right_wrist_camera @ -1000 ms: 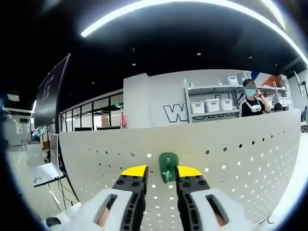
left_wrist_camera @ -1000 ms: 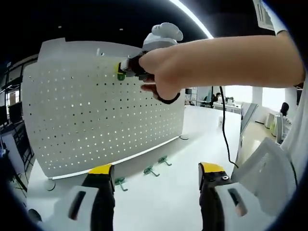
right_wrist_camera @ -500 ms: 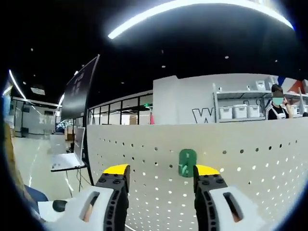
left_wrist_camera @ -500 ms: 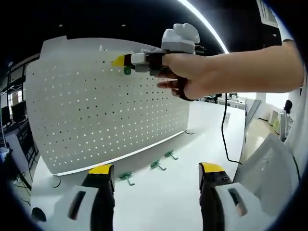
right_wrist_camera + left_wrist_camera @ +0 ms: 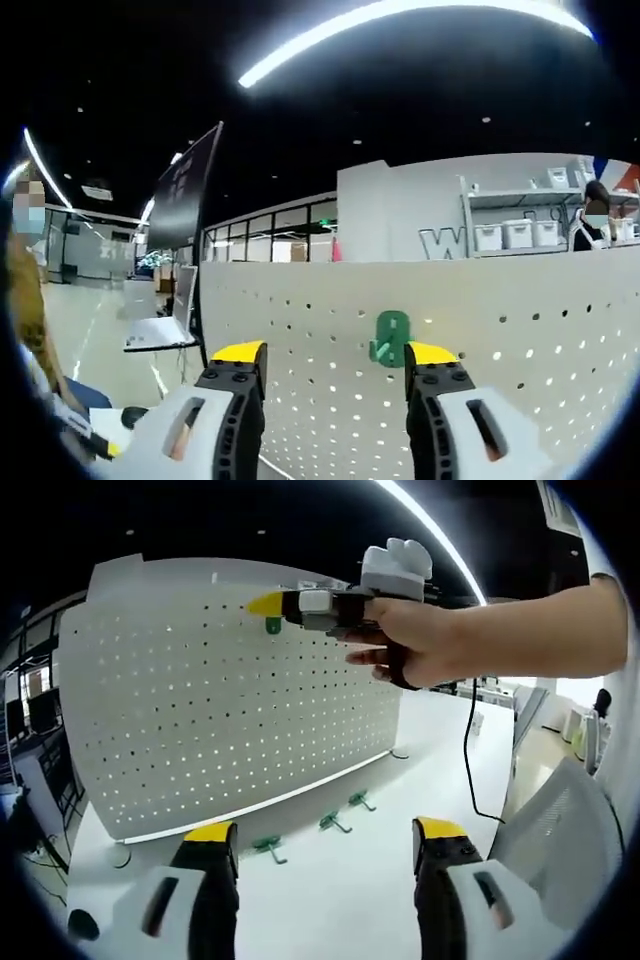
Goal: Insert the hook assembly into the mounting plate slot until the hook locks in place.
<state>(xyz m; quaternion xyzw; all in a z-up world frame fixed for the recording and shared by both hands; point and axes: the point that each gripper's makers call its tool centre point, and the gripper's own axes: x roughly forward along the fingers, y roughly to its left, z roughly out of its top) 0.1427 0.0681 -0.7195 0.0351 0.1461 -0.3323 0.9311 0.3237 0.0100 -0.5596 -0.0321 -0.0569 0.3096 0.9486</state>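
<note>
A white pegboard mounting plate (image 5: pixel 200 710) stands upright on the white table. A green hook (image 5: pixel 391 337) sits on the plate (image 5: pixel 520 330) near its top edge, and the same hook (image 5: pixel 272 626) appears small in the left gripper view. My right gripper (image 5: pixel 335 352) is open, its yellow-tipped jaws standing apart on either side of the hook without holding it. That right gripper (image 5: pixel 275 605), held by a hand, reaches the plate's top in the left gripper view. My left gripper (image 5: pixel 322 832) is open and empty, low over the table.
Three more green hooks (image 5: pixel 268 848) (image 5: pixel 332 823) (image 5: pixel 360 801) lie on the table (image 5: pixel 330 900) in front of the plate's foot. A black cable (image 5: pixel 468 750) trails at the right. A person (image 5: pixel 598 217) stands by shelves behind the plate.
The right gripper's jaws have opened off the green hook, which stays on the plate, and the gripper has drawn back slightly. The left gripper's jaws are unchanged.
</note>
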